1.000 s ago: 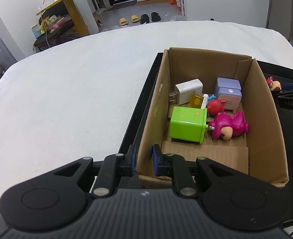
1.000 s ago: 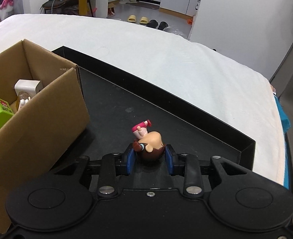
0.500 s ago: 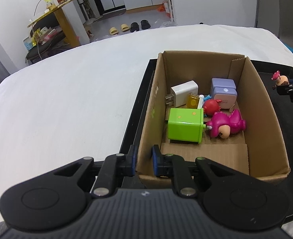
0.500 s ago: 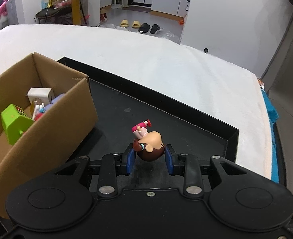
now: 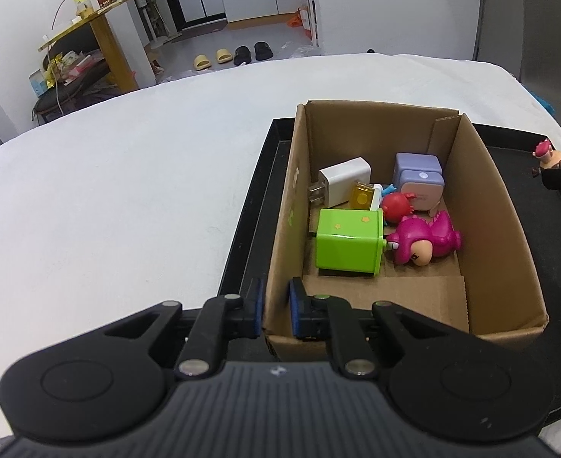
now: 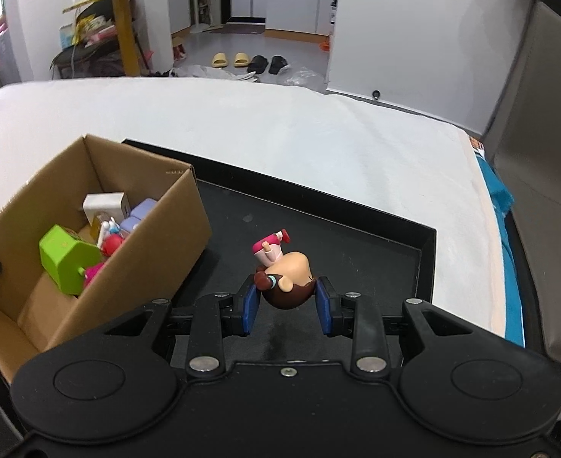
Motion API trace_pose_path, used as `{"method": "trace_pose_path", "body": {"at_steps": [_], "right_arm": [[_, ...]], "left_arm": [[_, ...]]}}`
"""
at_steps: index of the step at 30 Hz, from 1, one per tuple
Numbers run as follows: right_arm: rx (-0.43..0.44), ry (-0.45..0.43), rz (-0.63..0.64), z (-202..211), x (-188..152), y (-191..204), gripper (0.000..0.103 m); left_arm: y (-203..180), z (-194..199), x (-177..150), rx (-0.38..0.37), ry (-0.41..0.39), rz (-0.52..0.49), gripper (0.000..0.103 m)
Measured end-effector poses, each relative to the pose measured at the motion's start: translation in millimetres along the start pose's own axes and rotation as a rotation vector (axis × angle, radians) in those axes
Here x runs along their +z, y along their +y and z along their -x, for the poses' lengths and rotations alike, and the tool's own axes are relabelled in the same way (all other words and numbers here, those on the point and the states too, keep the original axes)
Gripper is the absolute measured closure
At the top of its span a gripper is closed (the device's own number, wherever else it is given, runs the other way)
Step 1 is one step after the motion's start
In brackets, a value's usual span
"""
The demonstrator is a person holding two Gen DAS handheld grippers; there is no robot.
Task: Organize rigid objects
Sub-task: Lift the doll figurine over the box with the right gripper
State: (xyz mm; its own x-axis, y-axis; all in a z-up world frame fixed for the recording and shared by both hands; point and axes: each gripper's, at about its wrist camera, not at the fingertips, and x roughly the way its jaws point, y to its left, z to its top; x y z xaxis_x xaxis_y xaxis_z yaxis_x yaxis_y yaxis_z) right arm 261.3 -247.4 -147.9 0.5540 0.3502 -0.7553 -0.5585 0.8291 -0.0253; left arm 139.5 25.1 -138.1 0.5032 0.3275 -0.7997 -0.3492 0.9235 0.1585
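White table [image 5: 127, 198] fills the view ahead & left of the L fingers, and runs beyond the R fingers too. On it sits a black tray [image 6: 425, 244], spreading under & ahead of the R fingers; its rim runs just left of the L fingers.

Cardboard box [image 5: 497, 229] stands open-topped in the tray, directly ahead of the L fingers, and to the left of the R fingers. L gripper [image 5: 274, 307] is clamped on the box's near-left corner: one blue pad outside the wall, the other inside, wall pinched between them.

R gripper [image 6: 286, 303] is closed on a small doll figure [image 6: 286, 276], pads pressing both sides of its brown-haired head; pink body & legs stick out ahead of the fingertips, above the bare tray floor, w/ the box wall near on the left. In the L wrist view the same doll shows at the far right edge, beyond the box's right wall.

Inside the box, ahead of the L fingers, nearest first: green cube [image 5: 349, 242], w/ a magenta dino toy [image 5: 429, 240] touching its right side. Behind those, a white charger [image 5: 343, 187] w/ prongs facing left, a lilac charger [image 5: 419, 185] by the right wall, a red round toy [image 5: 394, 204] between, and a small yellow piece [image 5: 362, 196] just beside the white charger. Exact nature of the yellow piece can't be told.
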Motion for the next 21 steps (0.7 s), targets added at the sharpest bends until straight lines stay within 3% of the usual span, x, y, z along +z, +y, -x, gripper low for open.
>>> {"method": "trace_pose_path", "body": {"at_steps": [10, 21], "right_arm": [[0.003, -0.051, -0.008, 28, 8, 12, 0.072], [0.04, -0.092, 0.072, 54, 25, 42, 0.072]], "left_arm": [[4, 1, -1, -0.022, -0.008, 0.015, 0.09], [10, 2, -3, -0.054, -0.032, 0.049, 0.09]]}}
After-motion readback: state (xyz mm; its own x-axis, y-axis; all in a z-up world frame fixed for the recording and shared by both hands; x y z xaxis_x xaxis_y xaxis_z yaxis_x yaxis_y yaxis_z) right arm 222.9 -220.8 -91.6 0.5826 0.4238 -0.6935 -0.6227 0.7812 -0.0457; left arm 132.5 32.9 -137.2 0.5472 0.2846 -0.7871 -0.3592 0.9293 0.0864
